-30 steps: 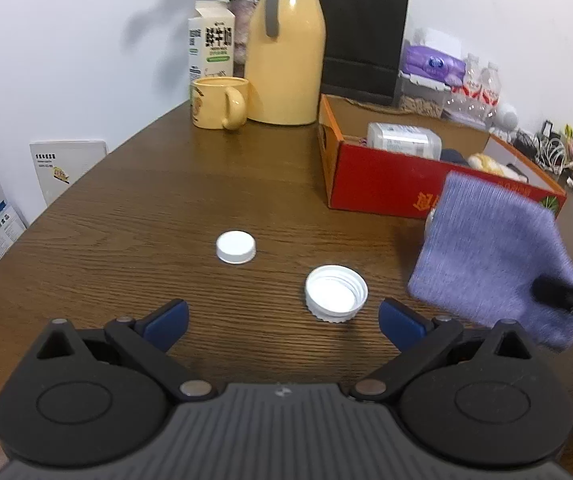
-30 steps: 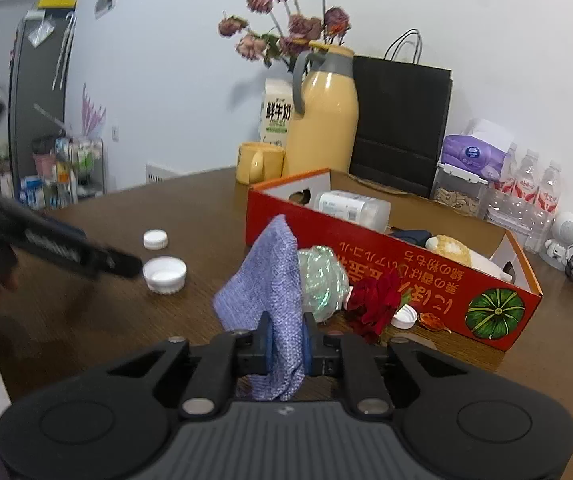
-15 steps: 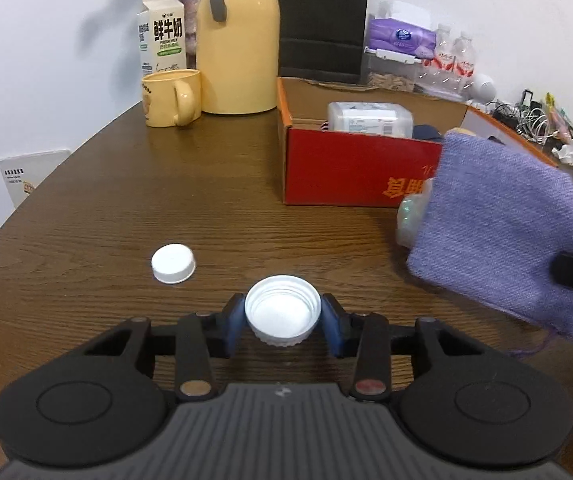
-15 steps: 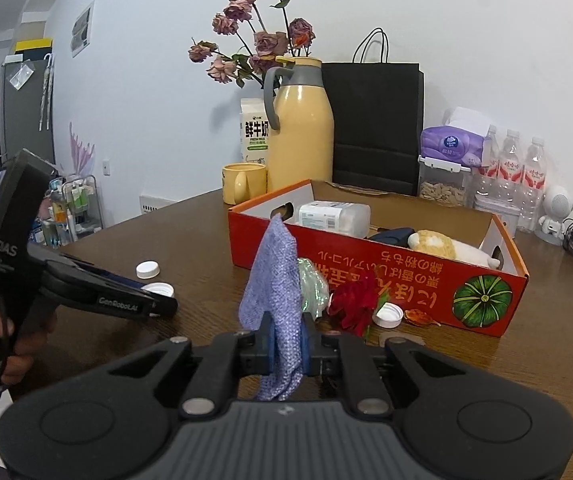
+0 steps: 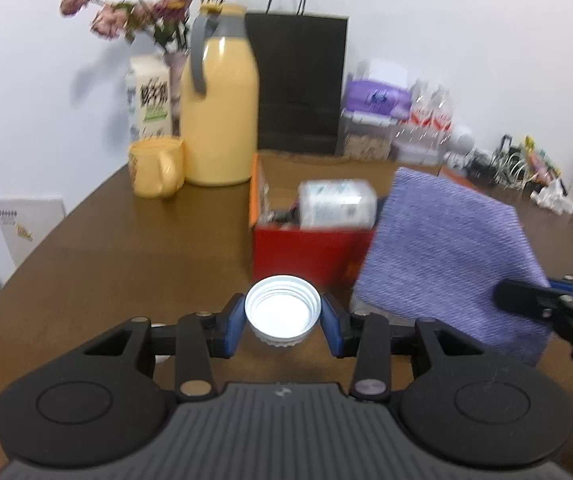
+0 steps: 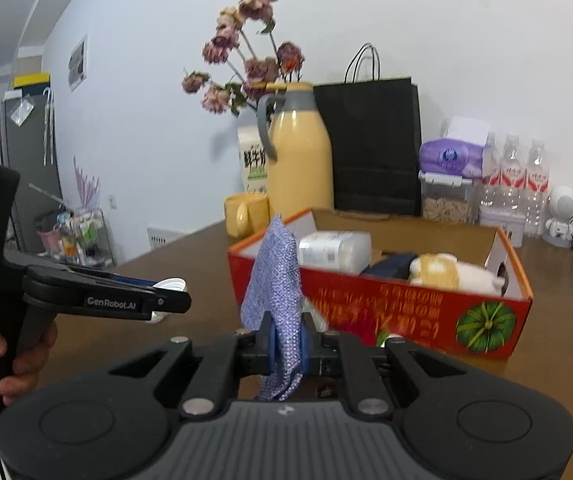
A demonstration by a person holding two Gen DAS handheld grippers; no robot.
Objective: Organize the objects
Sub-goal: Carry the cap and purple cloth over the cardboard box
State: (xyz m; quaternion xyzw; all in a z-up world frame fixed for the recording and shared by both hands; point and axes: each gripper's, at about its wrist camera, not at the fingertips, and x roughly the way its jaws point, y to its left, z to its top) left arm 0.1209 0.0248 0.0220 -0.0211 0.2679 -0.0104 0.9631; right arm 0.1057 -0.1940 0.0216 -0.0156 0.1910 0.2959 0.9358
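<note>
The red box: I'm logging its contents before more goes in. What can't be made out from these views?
- Left wrist view: the purple cloth hides the right half of the red box.
- Both views: motion blur makes the white bottle label unreadable.
- Right wrist view: the dark item is half hidden, unidentifiable.

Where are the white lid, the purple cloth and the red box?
white lid [image 5: 282, 314]: left wrist view, its hollow inside, facing up.
purple cloth [image 5: 444, 248]: left wrist view, middle of the flat weave.
red box [image 6: 406, 304]: right wrist view, printed long side wall.
</note>
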